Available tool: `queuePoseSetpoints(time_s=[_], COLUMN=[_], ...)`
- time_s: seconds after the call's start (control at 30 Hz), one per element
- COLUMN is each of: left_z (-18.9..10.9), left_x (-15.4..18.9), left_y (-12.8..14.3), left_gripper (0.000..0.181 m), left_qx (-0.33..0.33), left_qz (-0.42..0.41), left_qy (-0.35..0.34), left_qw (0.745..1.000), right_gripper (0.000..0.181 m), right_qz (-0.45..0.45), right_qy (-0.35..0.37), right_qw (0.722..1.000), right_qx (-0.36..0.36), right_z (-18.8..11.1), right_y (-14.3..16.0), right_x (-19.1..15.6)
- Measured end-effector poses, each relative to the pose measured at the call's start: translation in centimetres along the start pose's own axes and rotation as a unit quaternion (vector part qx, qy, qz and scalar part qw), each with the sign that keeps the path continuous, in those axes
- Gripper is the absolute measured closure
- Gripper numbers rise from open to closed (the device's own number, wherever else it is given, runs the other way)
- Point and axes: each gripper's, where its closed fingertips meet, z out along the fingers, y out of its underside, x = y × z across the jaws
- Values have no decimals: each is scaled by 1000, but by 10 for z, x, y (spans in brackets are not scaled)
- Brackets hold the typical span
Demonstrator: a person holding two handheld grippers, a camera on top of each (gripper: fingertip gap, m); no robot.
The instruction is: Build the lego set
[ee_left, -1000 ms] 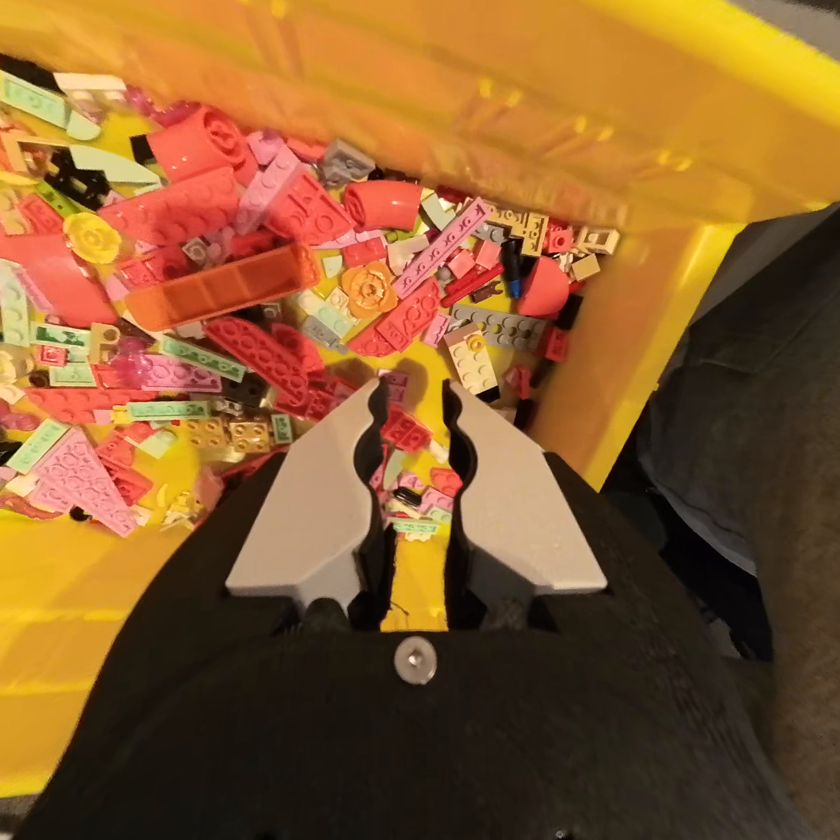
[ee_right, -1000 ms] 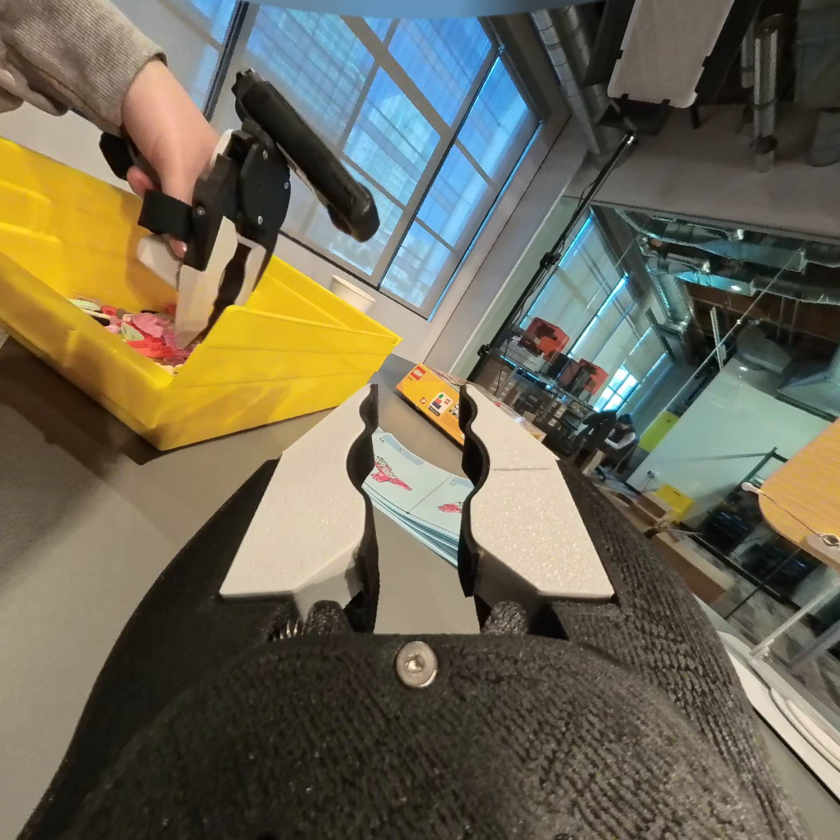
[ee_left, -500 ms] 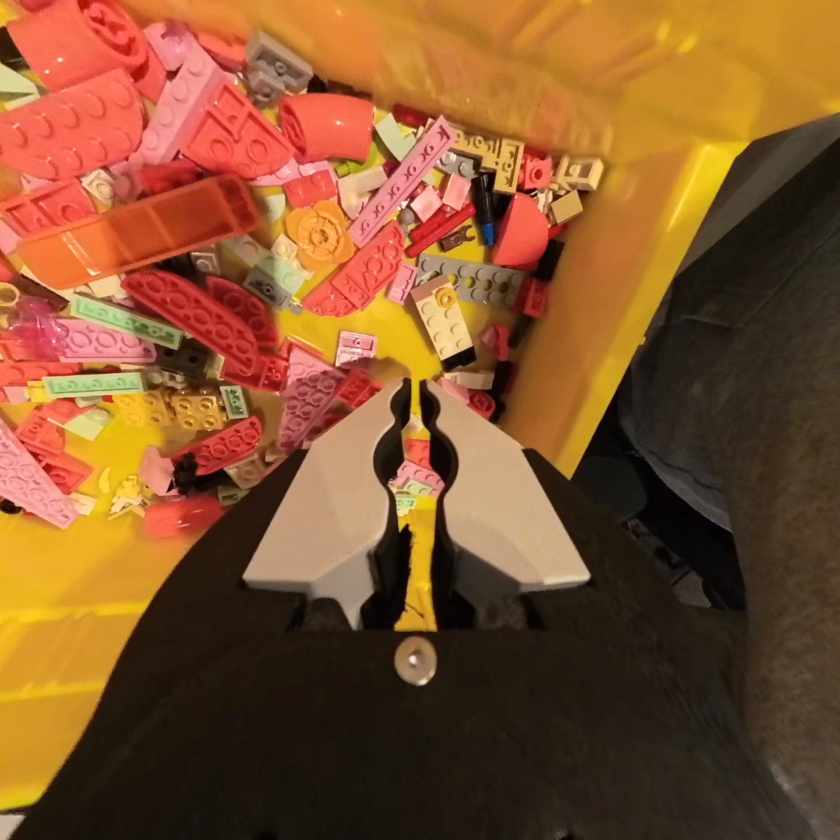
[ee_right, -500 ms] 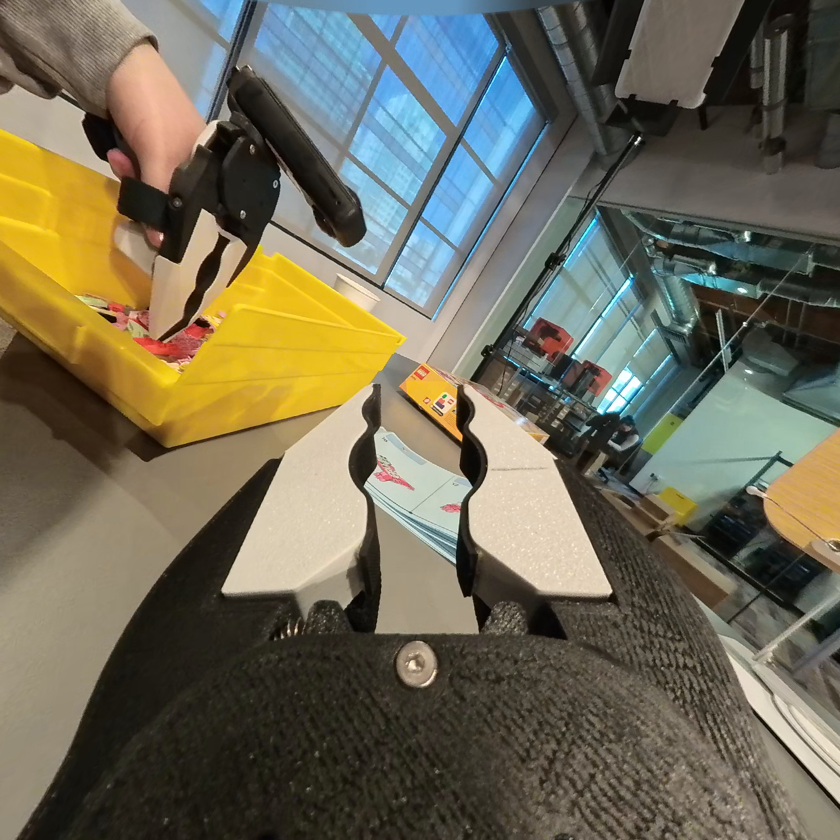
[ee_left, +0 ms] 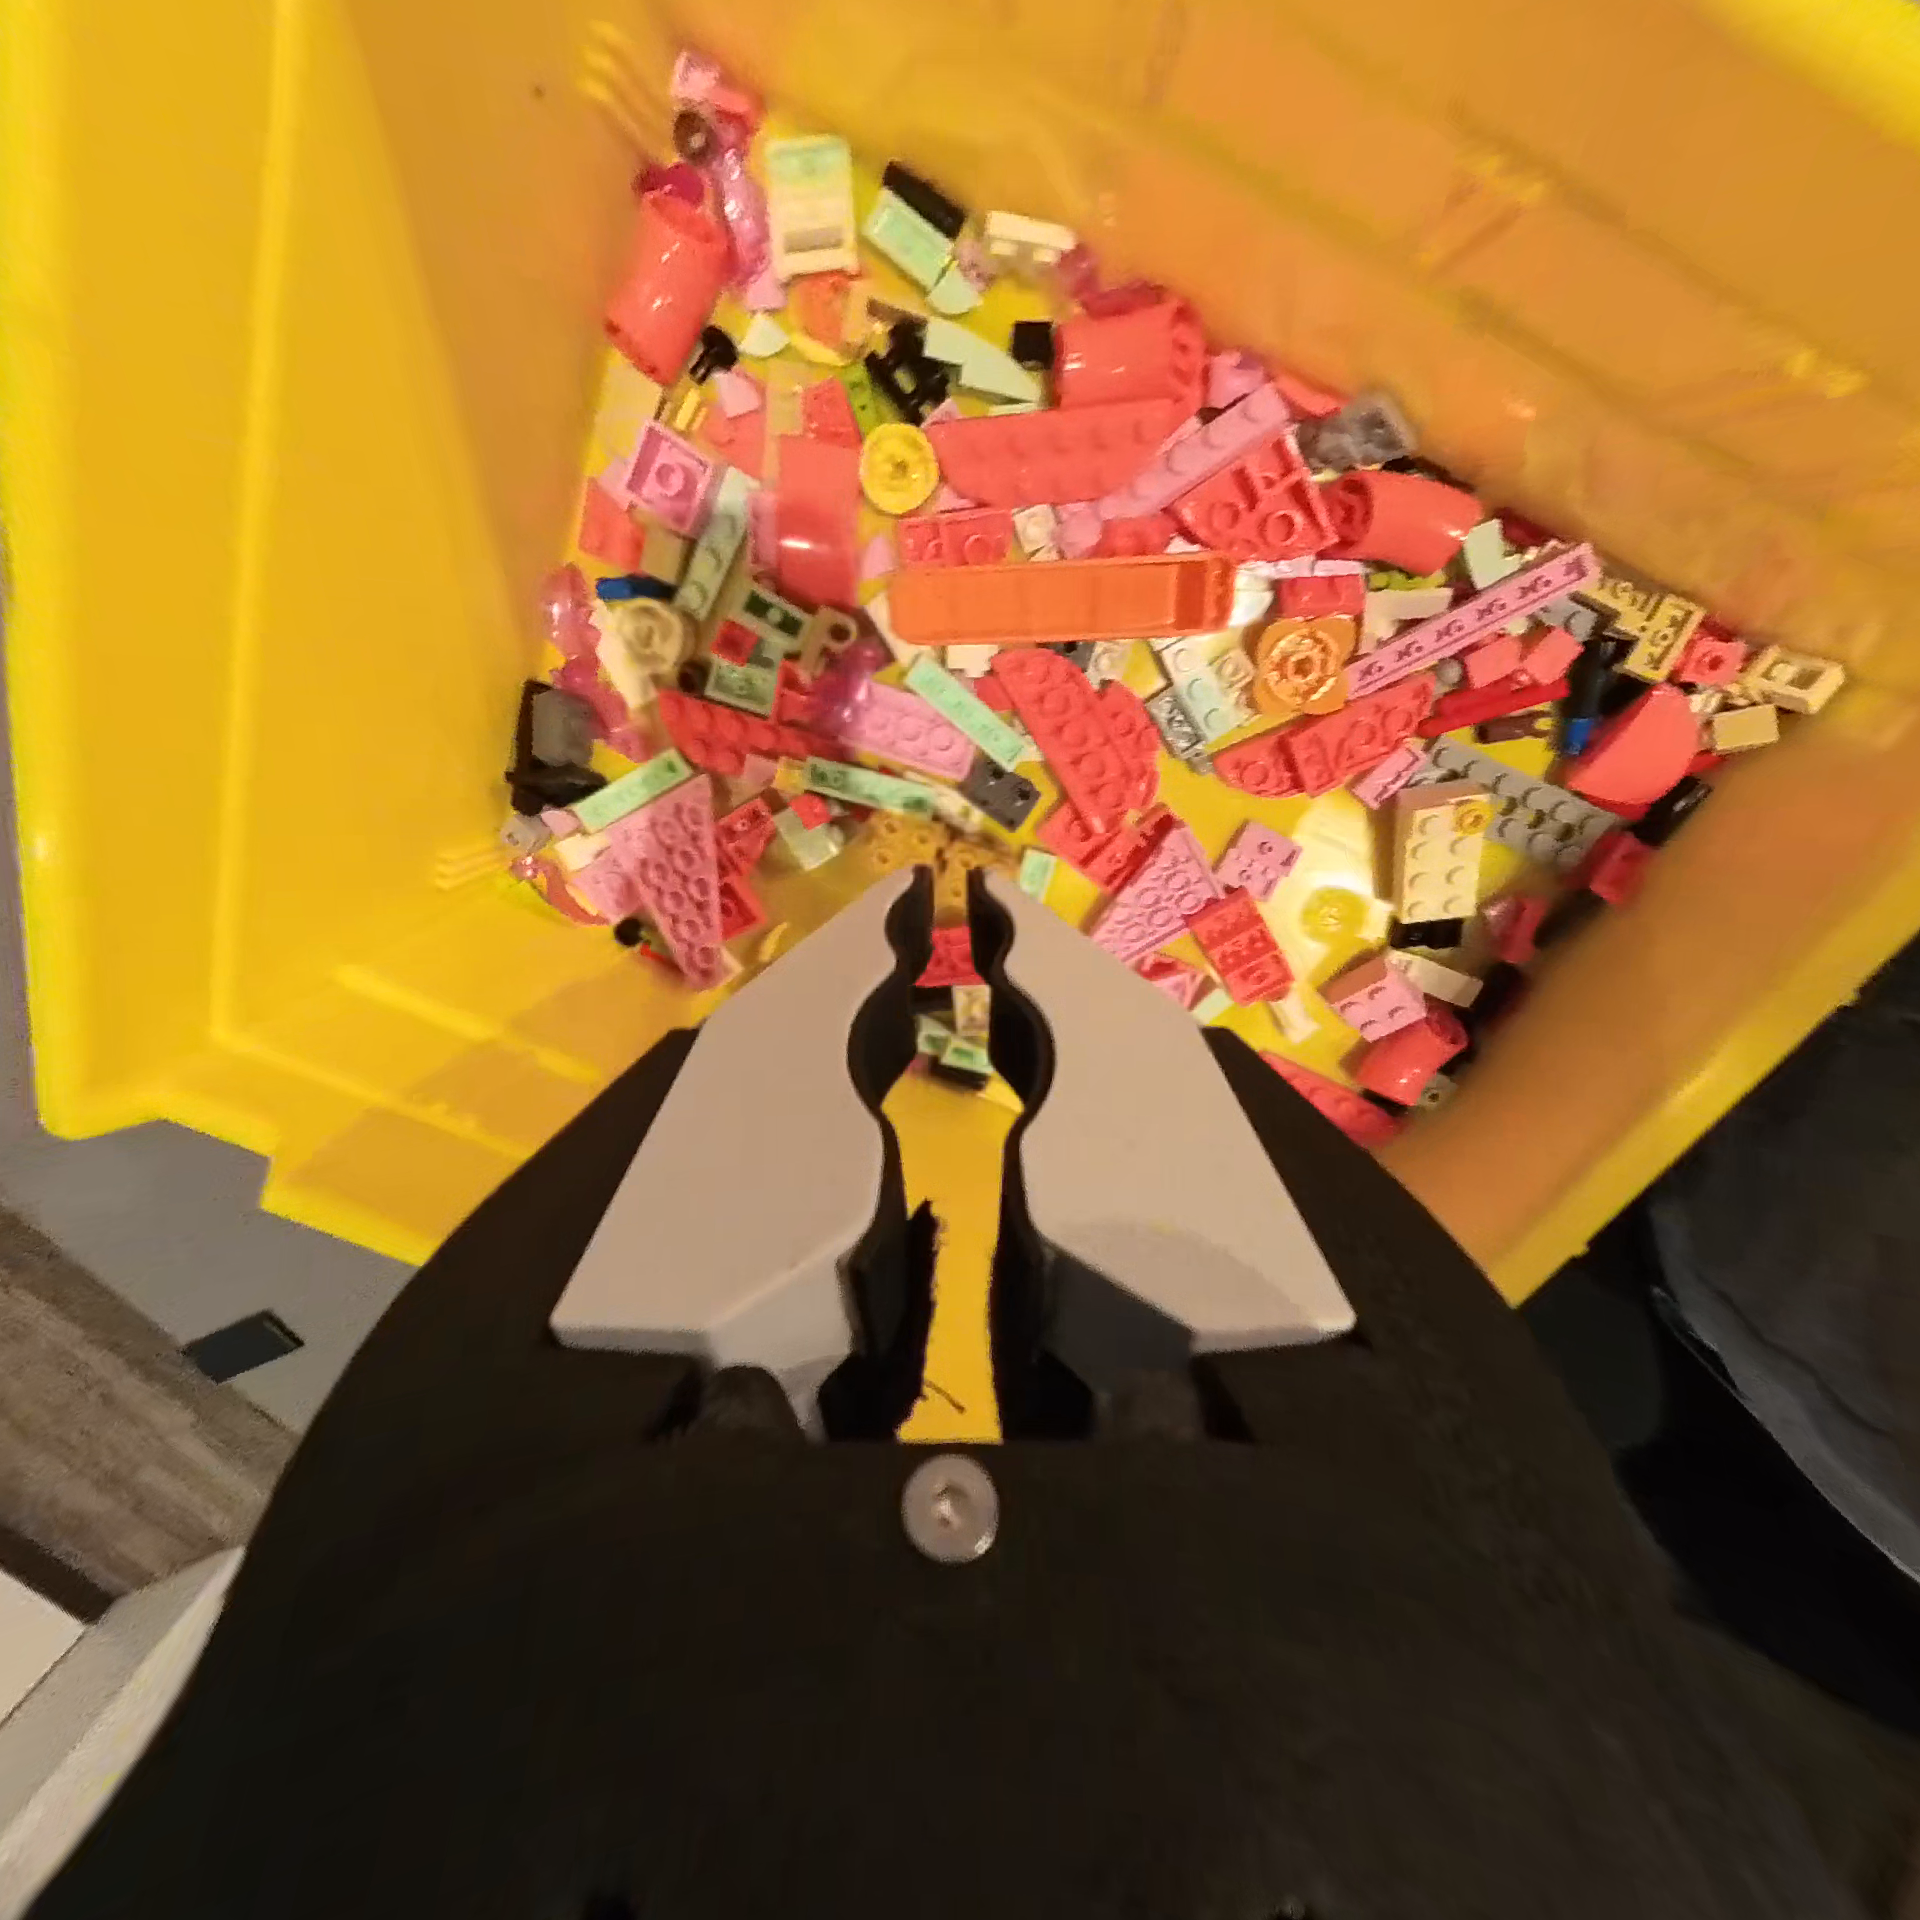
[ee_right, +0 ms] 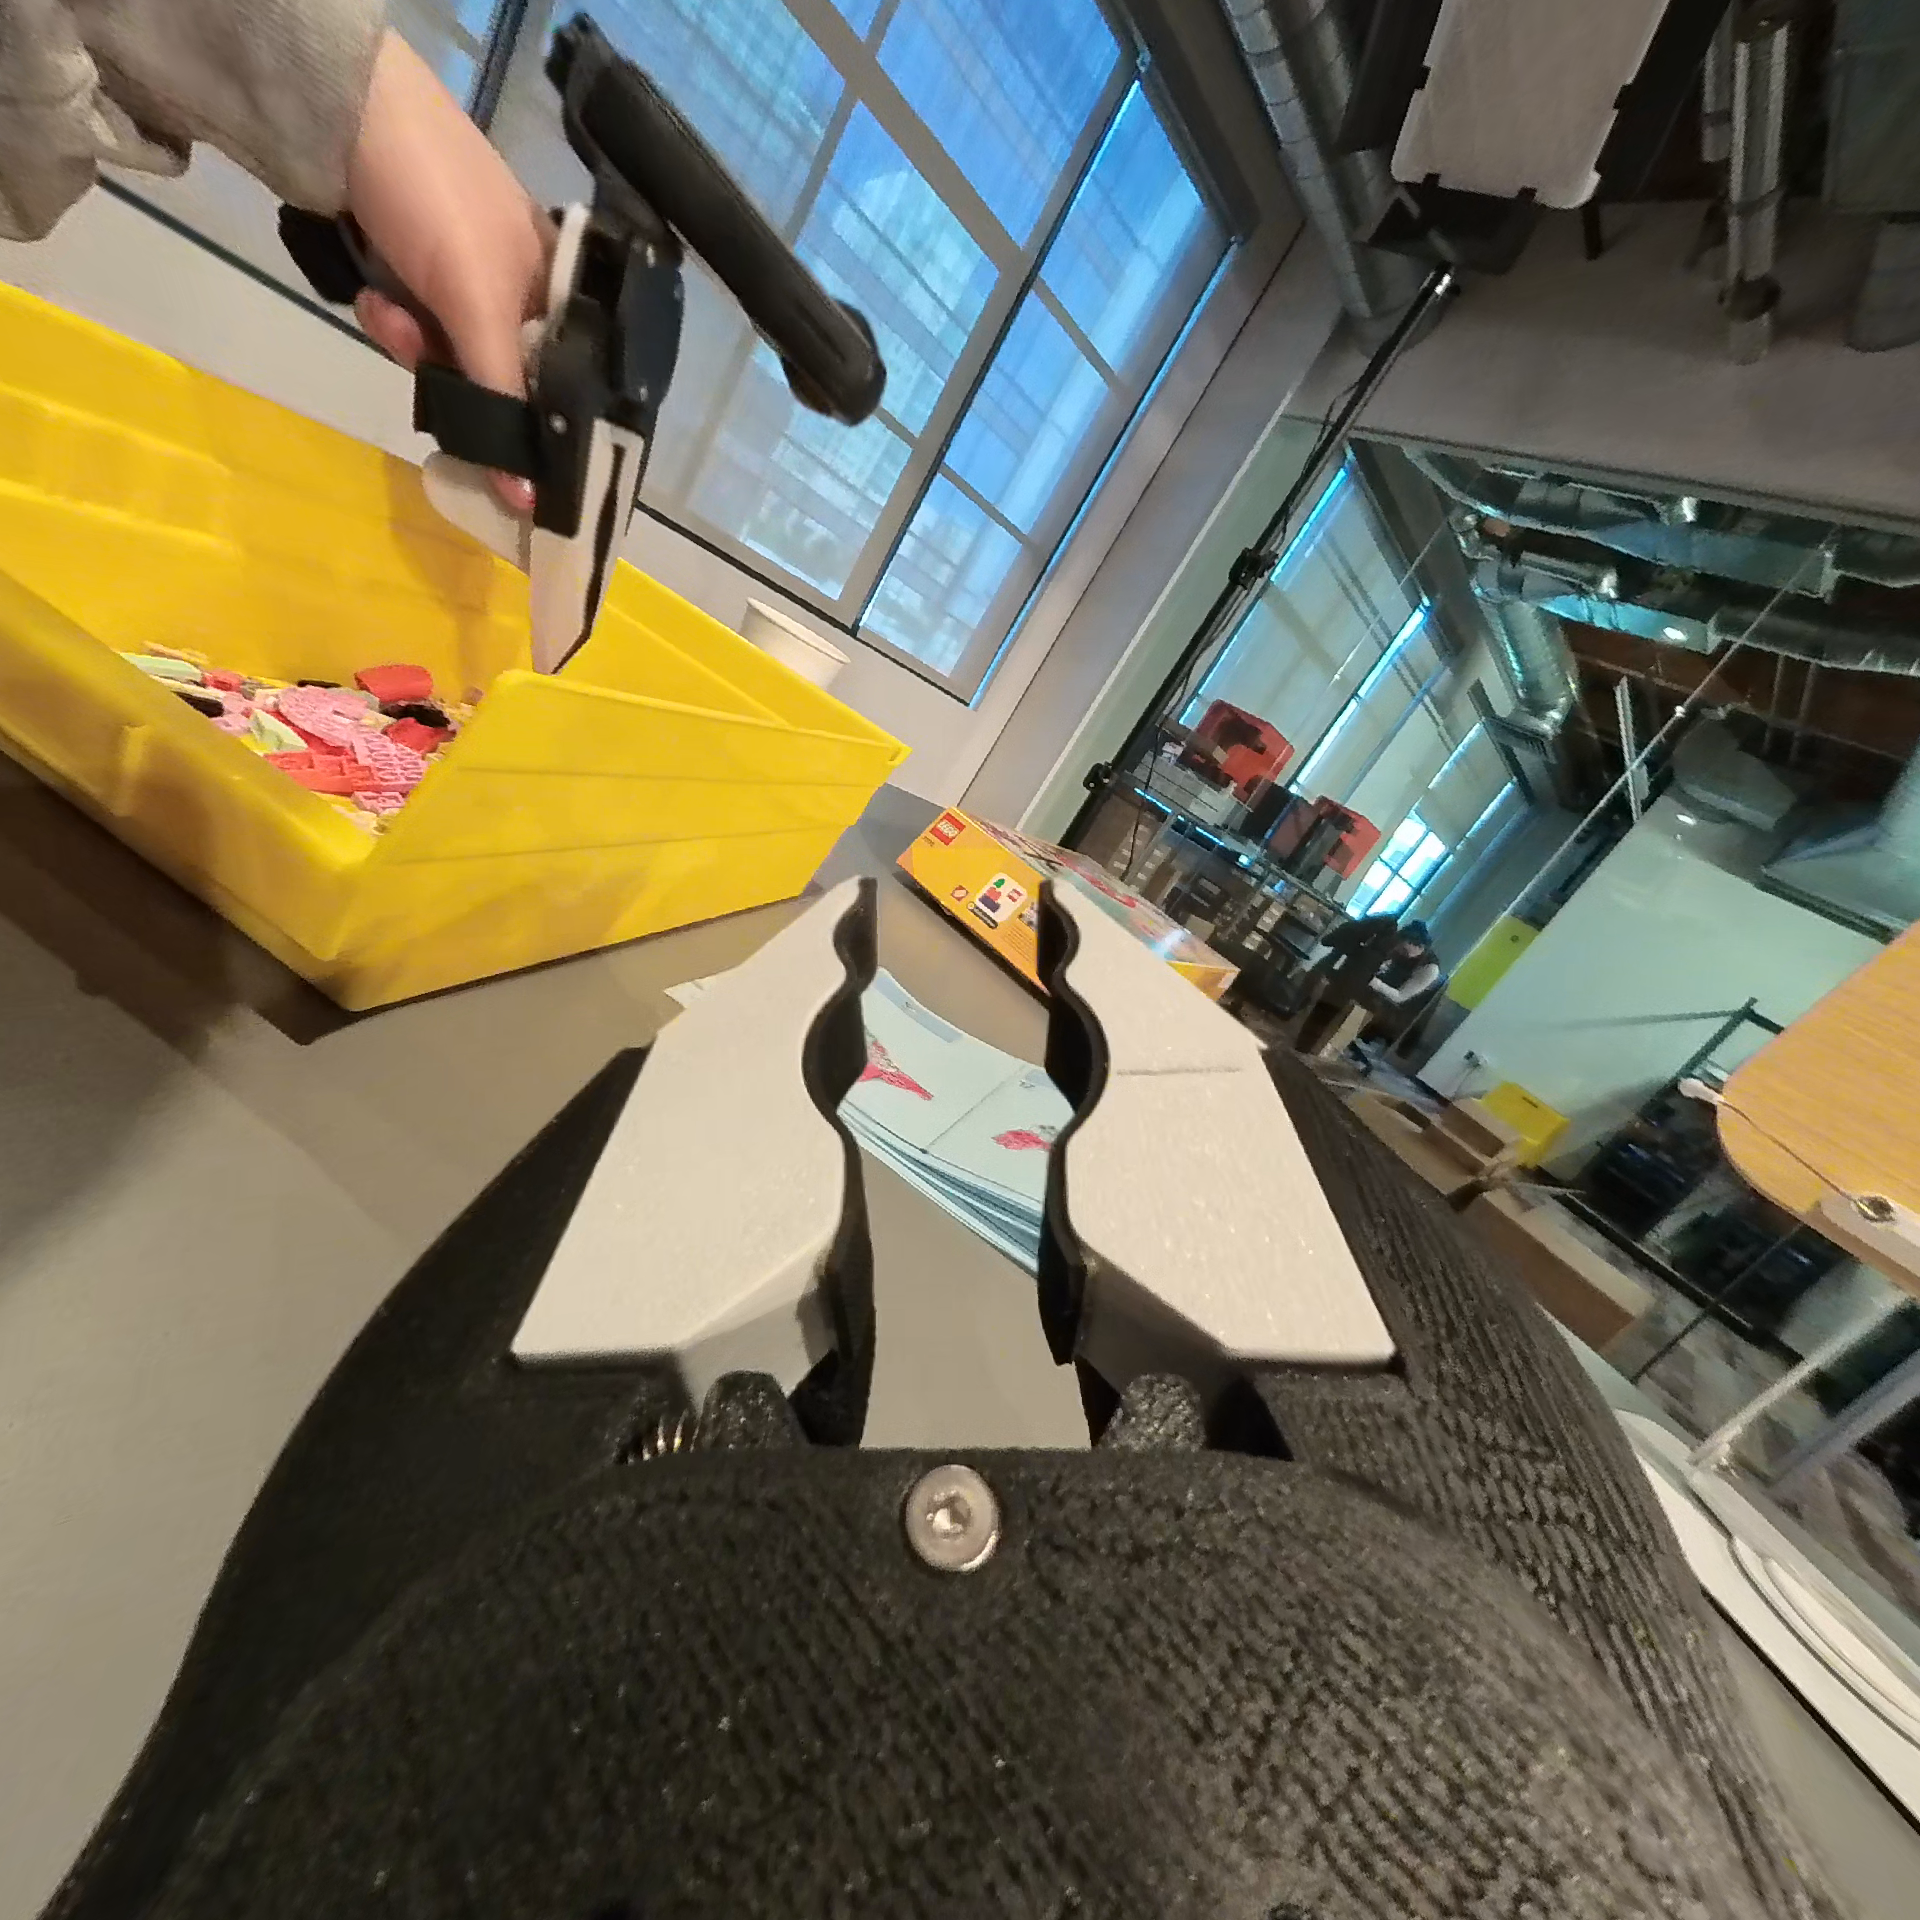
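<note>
A yellow bin (ee_left: 260,520) holds a pile of loose lego pieces (ee_left: 1091,727), mostly coral, pink and mint, with a long orange piece (ee_left: 1060,603). My left gripper (ee_left: 945,883) hangs above the bin's near side. Its jaws are closed to a narrow gap, and a small red piece (ee_left: 945,956) sits in that gap just behind the tips. In the right wrist view the left gripper (ee_right: 561,655) is held by a hand (ee_right: 447,239) over the bin (ee_right: 582,790). My right gripper (ee_right: 951,904) is open and empty, low over the grey table (ee_right: 208,1143).
An open instruction booklet (ee_right: 935,1101) lies on the table ahead of the right gripper, with the orange lego box (ee_right: 987,883) behind it. A white paper cup (ee_right: 795,644) stands past the bin. Windows and shelving are far behind. My right fingertips sit around 30 centimeters from my left ones.
The left gripper went from open around a red piece to nearly shut, then rose out of the pile and pulled back, so more of the bin shows. The right gripper has hardly moved.
</note>
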Motion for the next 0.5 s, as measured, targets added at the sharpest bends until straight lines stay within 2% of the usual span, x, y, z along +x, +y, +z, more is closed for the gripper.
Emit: queuePoseSetpoints(time_s=[0.13, 0.27, 0.33, 0.4, 0.47, 0.5], left_z=[8, 7, 4, 1, 0, -1], left_x=[-12, -25, -33, -39, -43, -44], left_y=[-1, -16, -27, -33, -35, -35], left_gripper=[175, 172, 170, 169, 165, 161], left_qx=[-12, 16, 34, 42, 40, 39], left_qz=[-5, -6, -10, -11, -11, -11], left_qy=[-11, -31, -39, -42, -44, -44], left_qw=[1000, 999, 999, 998, 998, 998], right_gripper=[160, 161, 145, 114, 89, 84], right_qz=[-11, 5, 65, 129, 155, 154], right_qy=[12, 19, -10, -45, -66, -72], right_qw=[1000, 999, 997, 990, 982, 978], right_qx=[-6, -27, -32, -47, -86, -117], right_z=[-1, 0, 3, 6, 7, 6], right_y=[1, 9, 7, 5, 8, 14], right_x=[4, 10, 7, 4, 4, 5])
